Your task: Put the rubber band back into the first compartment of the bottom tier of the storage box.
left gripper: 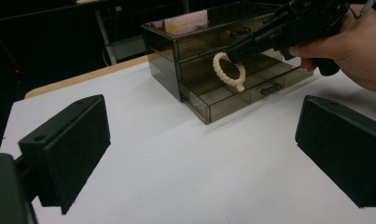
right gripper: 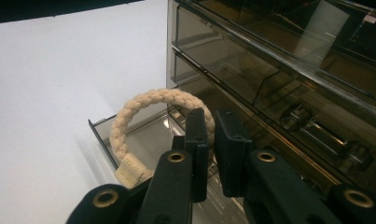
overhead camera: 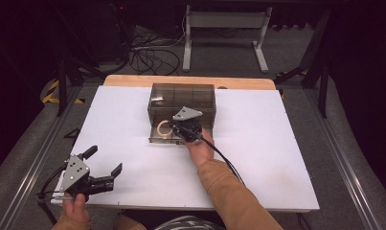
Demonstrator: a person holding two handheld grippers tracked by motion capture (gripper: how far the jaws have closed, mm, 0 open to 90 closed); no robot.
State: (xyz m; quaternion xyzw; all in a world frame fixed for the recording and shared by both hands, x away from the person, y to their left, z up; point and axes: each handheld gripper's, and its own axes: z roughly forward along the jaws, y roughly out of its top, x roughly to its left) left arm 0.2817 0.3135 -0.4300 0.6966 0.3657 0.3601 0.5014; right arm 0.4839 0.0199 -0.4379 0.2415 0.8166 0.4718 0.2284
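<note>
Over the open bottom drawer [left gripper: 237, 95] of the box [overhead camera: 182, 97], a rope ring [right gripper: 139, 116] is held clamped in the right gripper [right gripper: 212, 135], while the left gripper [overhead camera: 104, 165] is held open near the table [overhead camera: 277, 143] edge.

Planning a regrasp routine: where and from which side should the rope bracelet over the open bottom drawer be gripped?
Grip the plain braided arc of the rope bracelet, not its bound clasp end, which hangs lowest. It hangs as an open loop over the open bottom drawer, so one jaw can pass through the ring. Probably best to come from above and the drawer's front, as the right hand-held gripper does; the cabinet blocks the far side.
</note>
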